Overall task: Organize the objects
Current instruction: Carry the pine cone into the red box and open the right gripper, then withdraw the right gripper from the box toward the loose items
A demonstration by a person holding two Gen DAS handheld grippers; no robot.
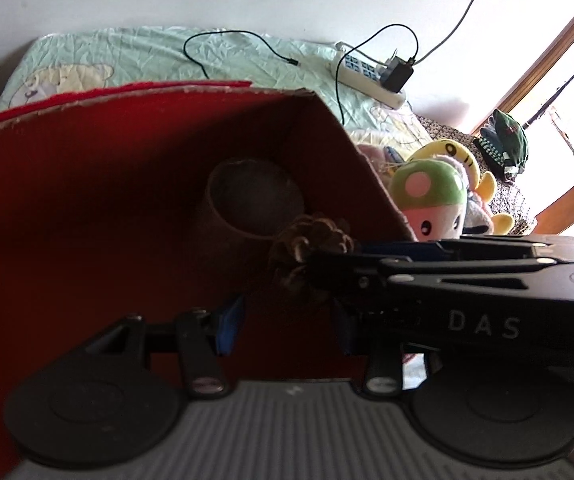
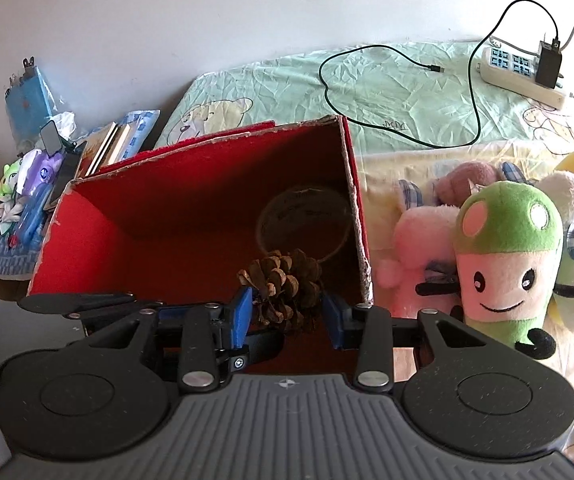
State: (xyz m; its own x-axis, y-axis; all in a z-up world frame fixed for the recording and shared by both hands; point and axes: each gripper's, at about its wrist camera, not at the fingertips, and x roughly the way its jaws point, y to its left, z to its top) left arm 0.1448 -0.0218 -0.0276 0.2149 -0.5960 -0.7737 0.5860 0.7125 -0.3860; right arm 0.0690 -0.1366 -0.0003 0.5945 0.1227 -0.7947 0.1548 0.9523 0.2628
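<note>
A brown pine cone [image 2: 283, 292] sits between the blue pads of my right gripper [image 2: 289, 316], which is shut on it just over the near edge of an open red box [image 2: 207, 136]. Deep in the box's right corner lies a roll of tape [image 2: 303, 220]. In the left wrist view the right gripper [image 1: 327, 264] reaches in from the right with the pine cone [image 1: 311, 248] at its tip. My left gripper [image 1: 287, 330] stands open below it, nothing between its fingers, facing the red box [image 1: 127, 96] and the tape roll [image 1: 255, 200].
Plush toys lie right of the box, a green mushroom one [image 2: 503, 256] nearest. A power strip [image 2: 523, 76] with a black cable [image 2: 367, 100] rests on the green sheet behind. Books and small clutter [image 2: 47, 168] crowd the left. A window frame [image 1: 547, 60] is far right.
</note>
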